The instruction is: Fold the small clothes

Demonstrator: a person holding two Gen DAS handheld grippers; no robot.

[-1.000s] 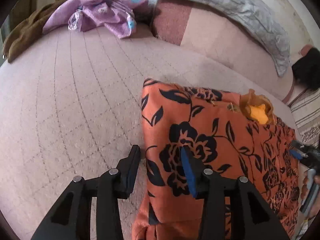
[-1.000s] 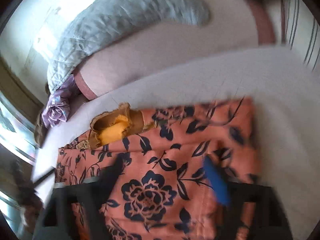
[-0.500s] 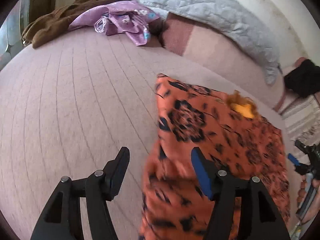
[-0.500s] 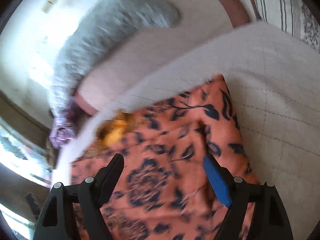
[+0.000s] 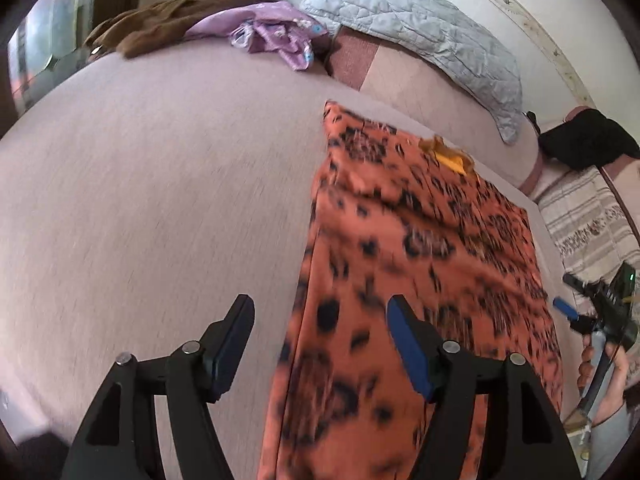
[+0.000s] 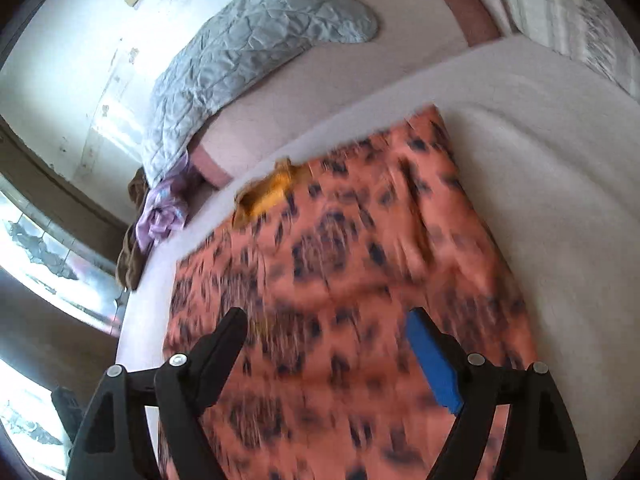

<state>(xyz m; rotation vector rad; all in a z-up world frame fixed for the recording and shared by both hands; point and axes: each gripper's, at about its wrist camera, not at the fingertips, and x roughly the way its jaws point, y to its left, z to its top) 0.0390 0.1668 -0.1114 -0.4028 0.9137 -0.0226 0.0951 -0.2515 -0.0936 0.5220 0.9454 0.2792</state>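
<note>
An orange garment with a black flower print [image 5: 420, 248] lies flat on the pink bed cover [image 5: 160, 200], its yellow neck opening [image 5: 448, 156] at the far end. It also shows in the right wrist view [image 6: 352, 264], blurred. My left gripper [image 5: 320, 320] is open and empty above the garment's left edge. My right gripper [image 6: 326, 330] is open and empty above the garment's near part; it also shows at the right edge of the left wrist view [image 5: 592, 308].
A purple garment [image 5: 276, 36] and a brown one [image 5: 180, 20] lie at the bed's far left. A grey quilted blanket [image 5: 432, 36] lies along the pink bolster [image 5: 408, 92]. A black cloth [image 5: 588, 144] sits at the far right. Windows [image 6: 44, 240] are on the left.
Both grippers have pulled back and up from the garment, which now lies further away. The left jaws have opened wider. Both views are blurred by motion.
</note>
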